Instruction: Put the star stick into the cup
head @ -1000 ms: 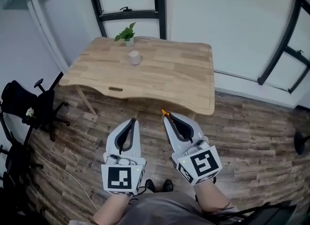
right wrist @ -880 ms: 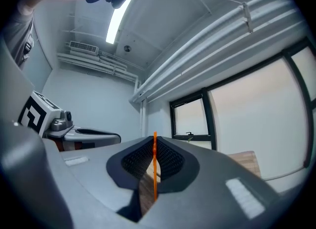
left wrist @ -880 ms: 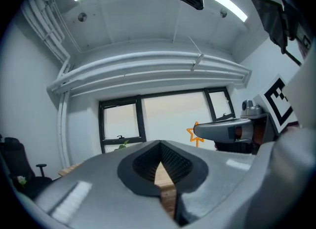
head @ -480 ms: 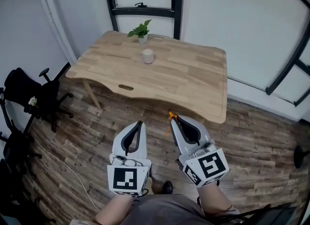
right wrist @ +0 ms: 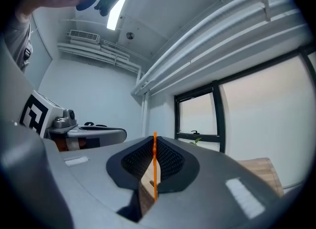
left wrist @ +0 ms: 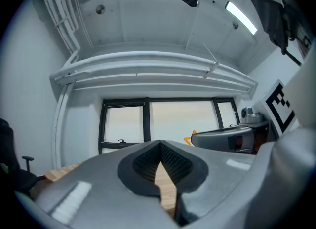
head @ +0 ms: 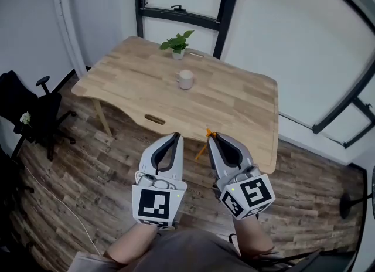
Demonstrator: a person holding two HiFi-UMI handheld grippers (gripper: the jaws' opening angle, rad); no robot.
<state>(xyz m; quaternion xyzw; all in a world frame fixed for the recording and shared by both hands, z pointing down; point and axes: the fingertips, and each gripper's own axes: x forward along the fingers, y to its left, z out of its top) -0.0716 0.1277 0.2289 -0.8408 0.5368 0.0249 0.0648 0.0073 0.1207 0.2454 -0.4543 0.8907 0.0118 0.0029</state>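
A white cup [head: 186, 80] stands on the wooden table [head: 234, 106], towards its far side. My right gripper [head: 212, 138] is shut on the orange star stick [head: 203, 145], held in the air short of the table's near edge. The star end pokes out at the jaw tips, and the thin stick [right wrist: 154, 166] runs upright between the shut jaws in the right gripper view. Just to the left, my left gripper [head: 174, 138] is shut with nothing in it. From the left gripper [left wrist: 160, 145] view, the orange star [left wrist: 187, 138] shows at the right gripper's tip.
A small potted plant [head: 177, 44] sits at the table's far edge, before the dark-framed windows [head: 225, 7]. A black office chair [head: 32, 115] stands at the left on the wood-plank floor [head: 94, 171]. A cable lies on the floor at lower left.
Both grippers have come nearer the table's near edge, side by side, and the table and cup now sit closer in the head view. The stick stays gripped.
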